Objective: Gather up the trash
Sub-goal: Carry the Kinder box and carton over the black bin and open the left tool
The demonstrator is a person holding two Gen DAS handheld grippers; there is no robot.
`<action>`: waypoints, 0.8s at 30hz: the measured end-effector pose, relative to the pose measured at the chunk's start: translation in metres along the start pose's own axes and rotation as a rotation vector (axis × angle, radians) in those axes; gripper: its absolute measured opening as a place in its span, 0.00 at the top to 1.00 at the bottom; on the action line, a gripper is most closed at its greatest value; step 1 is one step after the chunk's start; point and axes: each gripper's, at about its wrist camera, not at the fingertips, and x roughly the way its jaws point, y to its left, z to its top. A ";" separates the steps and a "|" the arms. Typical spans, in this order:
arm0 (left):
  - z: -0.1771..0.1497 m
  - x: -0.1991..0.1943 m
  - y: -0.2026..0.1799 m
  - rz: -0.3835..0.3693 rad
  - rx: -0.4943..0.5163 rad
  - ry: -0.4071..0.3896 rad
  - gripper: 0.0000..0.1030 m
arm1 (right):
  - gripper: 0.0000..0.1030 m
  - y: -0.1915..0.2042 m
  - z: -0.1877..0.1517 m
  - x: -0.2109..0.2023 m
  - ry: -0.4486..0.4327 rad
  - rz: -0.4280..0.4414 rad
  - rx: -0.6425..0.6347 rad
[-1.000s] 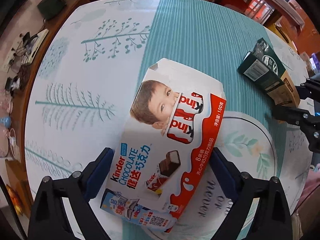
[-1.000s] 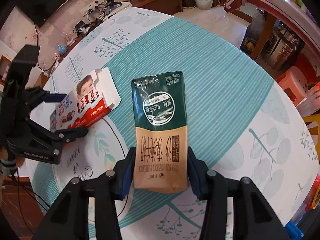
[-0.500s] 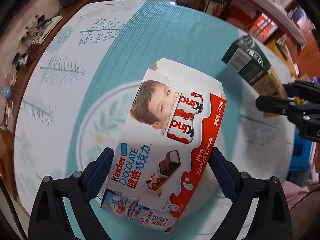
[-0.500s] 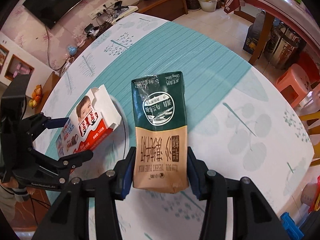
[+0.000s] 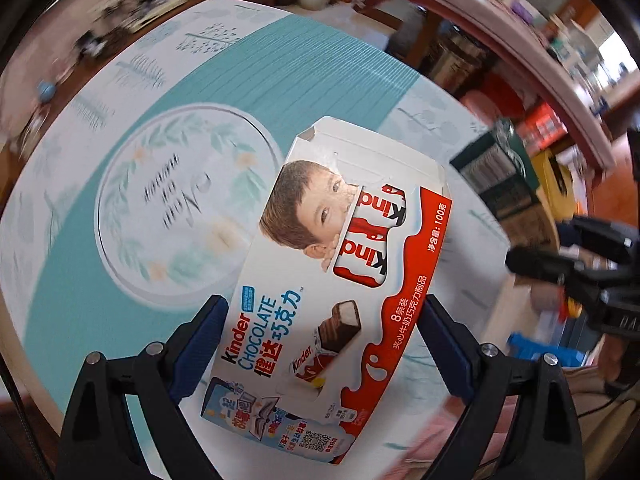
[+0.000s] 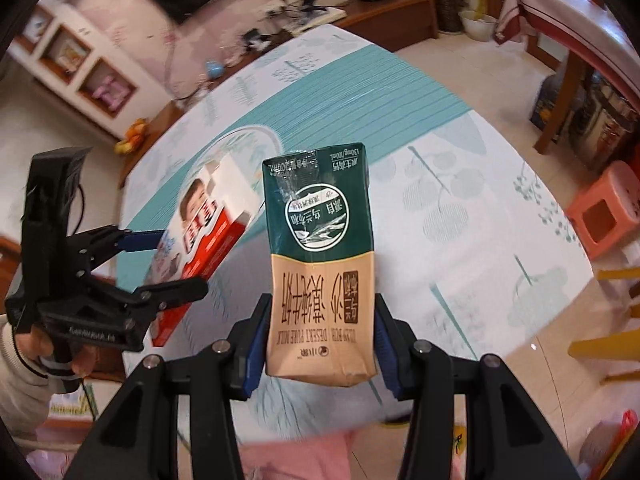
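My left gripper (image 5: 320, 336) is shut on a white and red Kinder chocolate box (image 5: 340, 264), its blue pads pressing both long sides, and the box hangs above the table. My right gripper (image 6: 320, 340) is shut on a green and tan milk carton (image 6: 320, 256), held upright off the table. In the right wrist view the left gripper (image 6: 176, 264) with the Kinder box (image 6: 204, 220) is at the left. In the left wrist view the right gripper (image 5: 560, 248) and the milk carton (image 5: 500, 172) are at the right edge.
A round table with a teal and white leaf-print cloth (image 6: 420, 112) lies below both grippers. A pink stool (image 6: 604, 208) and yellow chair parts (image 6: 604, 344) stand to the right. A wooden cabinet (image 6: 384, 12) with a power strip and shelves line the far wall.
Both grippers have lifted their loads and pulled back toward the table's near edge. The table pattern has slid away beneath them, and the floor past the edge now shows.
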 end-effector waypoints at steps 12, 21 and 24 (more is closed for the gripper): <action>-0.118 -0.005 -0.159 -0.036 -0.279 -0.064 0.09 | 0.55 -0.072 -0.086 -0.062 0.064 0.133 -0.089; -0.189 0.051 -0.219 -0.115 -0.421 0.040 0.09 | 0.55 -0.117 -0.145 -0.028 0.216 0.133 -0.020; -0.210 0.081 -0.224 -0.113 -0.471 0.077 0.09 | 0.55 -0.128 -0.163 0.001 0.276 0.123 0.017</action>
